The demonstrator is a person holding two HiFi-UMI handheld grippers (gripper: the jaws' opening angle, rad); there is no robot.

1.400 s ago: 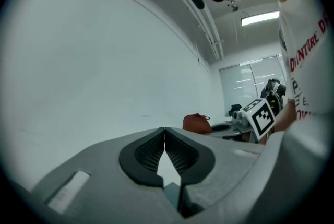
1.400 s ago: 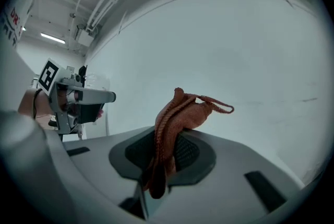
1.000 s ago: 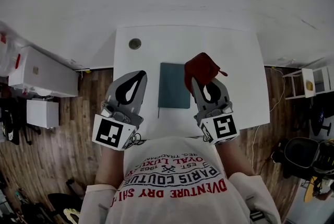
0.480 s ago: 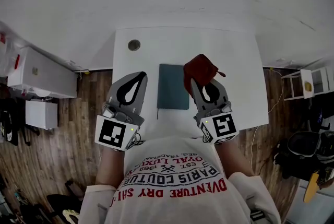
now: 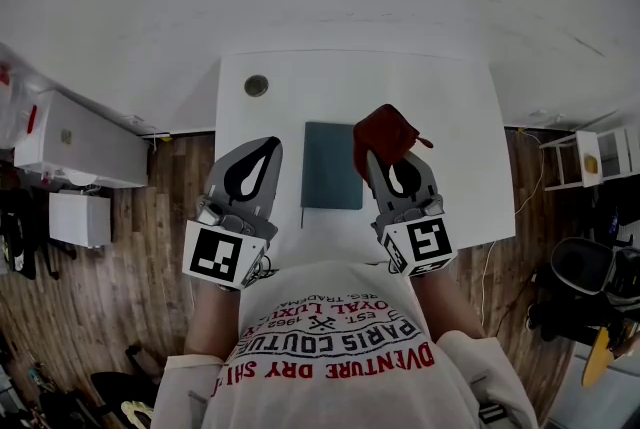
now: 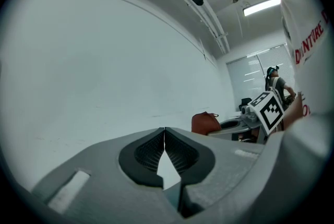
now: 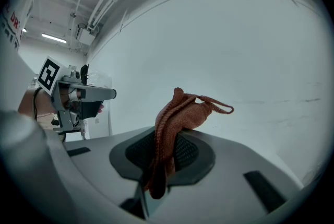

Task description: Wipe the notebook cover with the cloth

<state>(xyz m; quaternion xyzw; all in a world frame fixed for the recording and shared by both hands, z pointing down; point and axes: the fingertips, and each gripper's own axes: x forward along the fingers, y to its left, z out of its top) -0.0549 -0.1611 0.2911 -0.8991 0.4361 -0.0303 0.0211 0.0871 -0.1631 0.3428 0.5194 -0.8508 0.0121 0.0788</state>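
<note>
Right gripper [image 5: 387,160] clamping cloth [image 5: 385,130], left gripper [image 5: 254,166] closed, empty

A white surface [image 5: 450,97] carries a dark teal notebook [image 5: 332,165] lying flat near its middle, and a small round object [image 5: 256,85] sits toward the far left corner. The right tool [image 5: 376,155] has a red cloth [image 5: 385,130] bunched at its tip, just beside the notebook's right edge. The left tool [image 5: 271,142], tips together, hangs over the surface's left side. Wooden floor [image 5: 150,247] flanks both sides.
</note>
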